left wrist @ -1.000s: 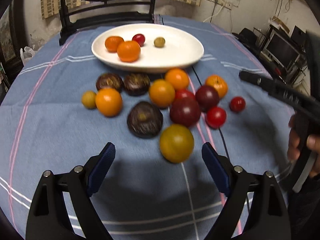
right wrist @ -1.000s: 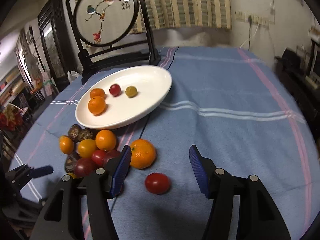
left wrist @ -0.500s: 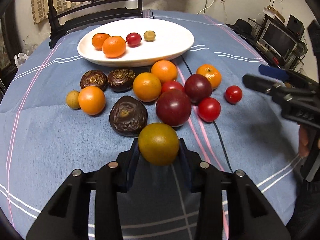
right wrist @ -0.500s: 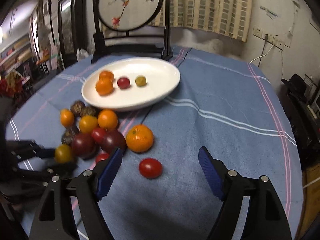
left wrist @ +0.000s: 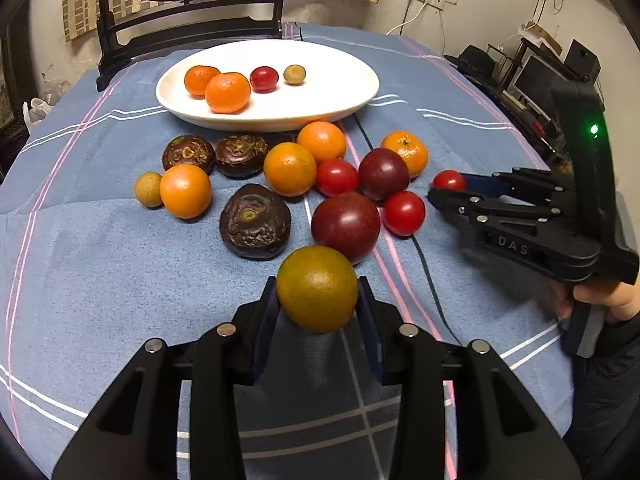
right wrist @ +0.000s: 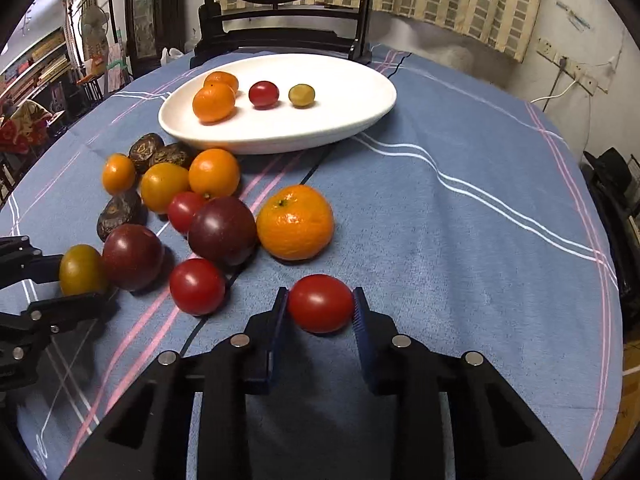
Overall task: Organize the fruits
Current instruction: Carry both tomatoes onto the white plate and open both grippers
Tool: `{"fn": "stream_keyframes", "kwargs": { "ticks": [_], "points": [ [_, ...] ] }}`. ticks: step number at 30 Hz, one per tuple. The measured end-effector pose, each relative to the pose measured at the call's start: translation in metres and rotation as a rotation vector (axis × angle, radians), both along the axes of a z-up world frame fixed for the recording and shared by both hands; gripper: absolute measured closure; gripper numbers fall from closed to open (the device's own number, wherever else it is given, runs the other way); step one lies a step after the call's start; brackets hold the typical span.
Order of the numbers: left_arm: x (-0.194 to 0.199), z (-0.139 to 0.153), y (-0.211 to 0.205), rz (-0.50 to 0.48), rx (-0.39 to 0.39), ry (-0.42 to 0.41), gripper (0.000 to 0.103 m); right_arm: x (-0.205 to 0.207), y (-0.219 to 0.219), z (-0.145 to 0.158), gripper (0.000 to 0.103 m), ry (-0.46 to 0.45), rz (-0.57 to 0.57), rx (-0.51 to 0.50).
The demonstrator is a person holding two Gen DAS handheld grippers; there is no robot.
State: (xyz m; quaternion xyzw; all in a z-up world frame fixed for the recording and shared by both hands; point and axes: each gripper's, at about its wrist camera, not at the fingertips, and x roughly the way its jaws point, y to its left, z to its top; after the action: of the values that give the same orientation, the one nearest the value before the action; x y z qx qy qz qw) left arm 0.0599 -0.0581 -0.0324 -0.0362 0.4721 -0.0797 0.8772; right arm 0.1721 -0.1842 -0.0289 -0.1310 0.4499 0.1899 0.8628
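My left gripper is shut on a yellow-green fruit, which also shows in the right wrist view. My right gripper is shut on a red cherry tomato, seen too in the left wrist view. A white oval plate at the back holds two oranges, a red tomato and a small green fruit. Several loose fruits lie in front of it: oranges, dark plums, red tomatoes and brown wrinkled fruits.
A blue striped cloth covers the round table. A black stand with a round embroidered screen stands behind the plate. Shelves and clutter line the room's edges beyond the table.
Both grippers have closed: the left on the yellow-green fruit half a second ago, the right on the red cherry tomato just now after moving forward to it.
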Motion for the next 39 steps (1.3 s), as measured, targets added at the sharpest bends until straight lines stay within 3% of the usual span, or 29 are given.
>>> {"fn": "stream_keyframes", "kwargs": {
  "ticks": [4,9,16,21,26,31,37,38,39],
  "points": [
    [-0.004,0.009,0.009,0.005,-0.015,-0.022,0.065,0.001,-0.006,0.008,0.072,-0.013,-0.024,0.044],
    [-0.003,0.029,0.022,-0.009,-0.021,-0.073,0.065,-0.001,-0.019,0.032,0.072,-0.068,-0.056,0.206],
    [0.047,0.061,0.037,0.003,0.007,-0.148,0.065,0.002,-0.007,0.062,0.072,-0.16,-0.123,0.243],
    [0.094,0.072,0.044,0.036,-0.015,-0.162,0.065,0.021,0.023,0.081,0.072,-0.169,-0.071,0.237],
    [0.144,0.073,0.043,0.045,-0.041,-0.145,0.065,0.046,0.053,0.074,0.071,-0.167,-0.058,0.198],
    [0.187,0.056,0.036,0.064,0.022,-0.097,0.065,0.071,0.072,0.051,0.071,-0.123,-0.058,0.142],
    [0.218,0.031,0.031,0.053,0.027,-0.034,0.065,0.089,0.079,0.032,0.07,-0.092,-0.064,0.115],
    [0.219,0.031,0.03,0.052,0.036,-0.046,0.058,0.09,0.079,0.03,0.063,-0.088,-0.067,0.118],
    [0.22,0.031,0.028,0.053,0.049,-0.05,0.041,0.091,0.077,0.028,0.051,-0.082,-0.074,0.128]
  ]
}}
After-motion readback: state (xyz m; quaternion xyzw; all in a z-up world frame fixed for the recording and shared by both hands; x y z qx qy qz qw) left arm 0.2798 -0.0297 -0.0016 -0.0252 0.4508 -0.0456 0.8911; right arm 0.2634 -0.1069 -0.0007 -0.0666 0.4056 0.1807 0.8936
